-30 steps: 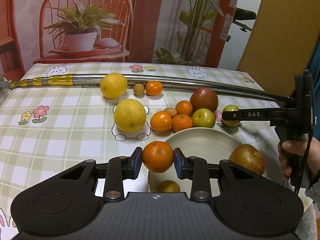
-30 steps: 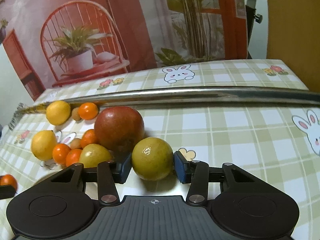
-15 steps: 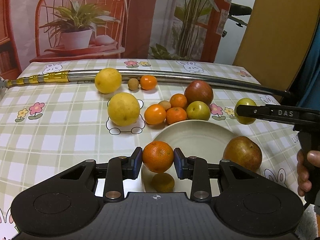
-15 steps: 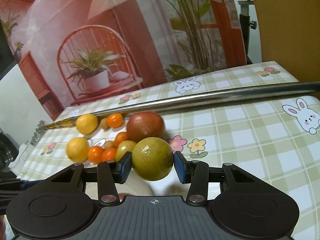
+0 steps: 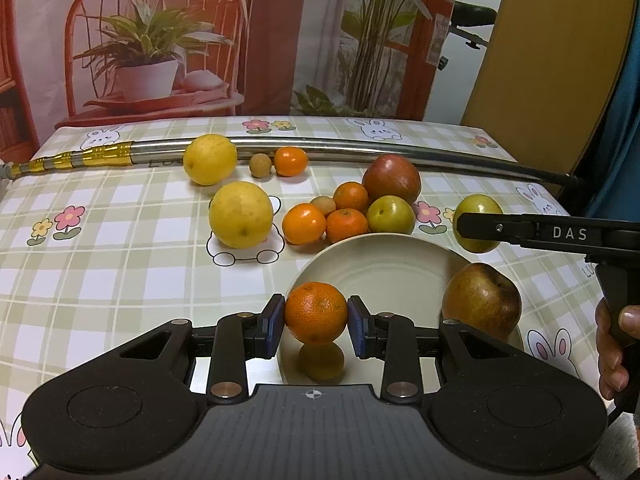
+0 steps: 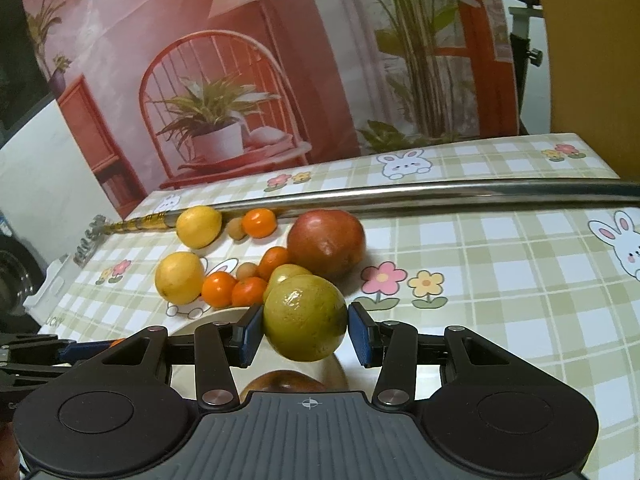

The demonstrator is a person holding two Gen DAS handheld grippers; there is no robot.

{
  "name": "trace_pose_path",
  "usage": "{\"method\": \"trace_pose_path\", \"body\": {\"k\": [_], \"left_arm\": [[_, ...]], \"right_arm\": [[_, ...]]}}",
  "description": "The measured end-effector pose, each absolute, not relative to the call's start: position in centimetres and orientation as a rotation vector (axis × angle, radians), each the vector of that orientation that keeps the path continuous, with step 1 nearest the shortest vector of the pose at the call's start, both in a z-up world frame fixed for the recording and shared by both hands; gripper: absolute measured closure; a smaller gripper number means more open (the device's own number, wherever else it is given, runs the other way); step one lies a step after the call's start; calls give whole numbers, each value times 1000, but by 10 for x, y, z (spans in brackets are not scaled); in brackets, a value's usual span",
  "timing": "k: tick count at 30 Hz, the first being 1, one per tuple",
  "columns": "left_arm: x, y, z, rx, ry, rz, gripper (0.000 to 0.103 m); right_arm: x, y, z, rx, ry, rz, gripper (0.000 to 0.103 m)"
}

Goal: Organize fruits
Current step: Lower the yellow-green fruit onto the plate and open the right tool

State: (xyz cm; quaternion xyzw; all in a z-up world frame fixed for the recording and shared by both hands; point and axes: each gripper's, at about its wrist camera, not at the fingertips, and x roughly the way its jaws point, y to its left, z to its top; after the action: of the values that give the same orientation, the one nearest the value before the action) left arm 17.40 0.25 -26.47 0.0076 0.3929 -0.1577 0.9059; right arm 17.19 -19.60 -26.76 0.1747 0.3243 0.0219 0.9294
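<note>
Mandarin (image 5: pixel 315 312) is clamped in the left gripper (image 5: pixel 316 326) above the plate's (image 5: pixel 384 256) near edge, green fruit (image 6: pixel 305 317) pinched by the right gripper (image 6: pixel 306 334) above its right edge.

We see our right gripper (image 6: pixel 306 330) clamped on a round yellow-green fruit (image 6: pixel 305 317), blue pads touching both its sides. Just behind that fruit sit a large red-brown round fruit (image 6: pixel 326 242), small orange mandarins (image 6: pixel 218 289) and two yellow citrus fruits (image 6: pixel 179 277). Below it, a brown apple (image 6: pixel 282 381) rests on a cream plate (image 6: pixel 208 319).
</note>
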Motion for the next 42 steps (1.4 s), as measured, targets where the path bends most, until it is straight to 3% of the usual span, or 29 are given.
{"method": "trace_pose_path", "body": {"k": [42], "left_arm": [[190, -15, -289, 138, 851, -376, 67]], "right_arm": [[205, -158, -283, 222, 856, 119, 59]]}}
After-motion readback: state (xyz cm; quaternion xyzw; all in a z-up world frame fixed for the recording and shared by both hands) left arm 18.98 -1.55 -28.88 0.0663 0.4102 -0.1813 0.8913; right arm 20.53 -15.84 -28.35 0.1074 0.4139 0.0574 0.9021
